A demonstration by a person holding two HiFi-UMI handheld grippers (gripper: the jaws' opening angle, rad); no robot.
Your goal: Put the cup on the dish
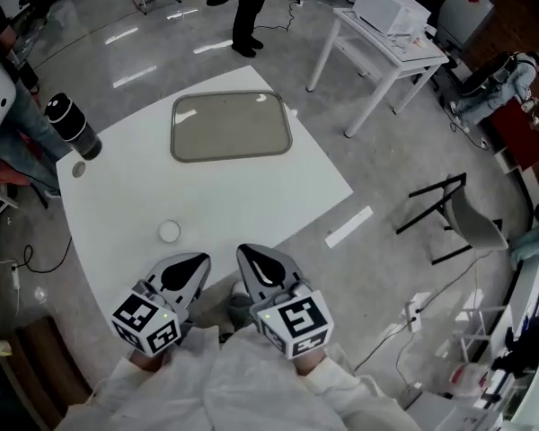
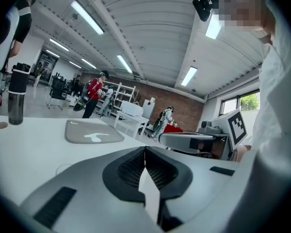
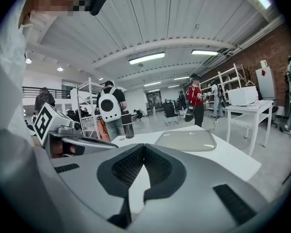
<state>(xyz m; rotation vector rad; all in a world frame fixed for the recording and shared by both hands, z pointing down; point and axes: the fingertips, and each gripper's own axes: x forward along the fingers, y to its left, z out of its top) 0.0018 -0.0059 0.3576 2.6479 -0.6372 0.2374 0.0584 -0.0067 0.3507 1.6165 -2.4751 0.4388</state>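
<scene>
A small white round cup (image 1: 169,232), seen from above, stands on the white table (image 1: 251,196) near its front edge. The dish is a flat grey tray (image 1: 231,126) with rounded corners at the table's far side; it also shows in the left gripper view (image 2: 93,132) and the right gripper view (image 3: 185,141). My left gripper (image 1: 198,260) hovers just behind and right of the cup, jaws shut with nothing between them (image 2: 145,149). Beside it, my right gripper (image 1: 247,254) is also shut and empty (image 3: 144,146).
A tall black bottle (image 1: 72,126) stands at the table's far left corner, with a small round disc (image 1: 79,170) next to it. A white side table (image 1: 386,43) and a toppled chair (image 1: 458,218) are on the floor to the right. People stand around the room.
</scene>
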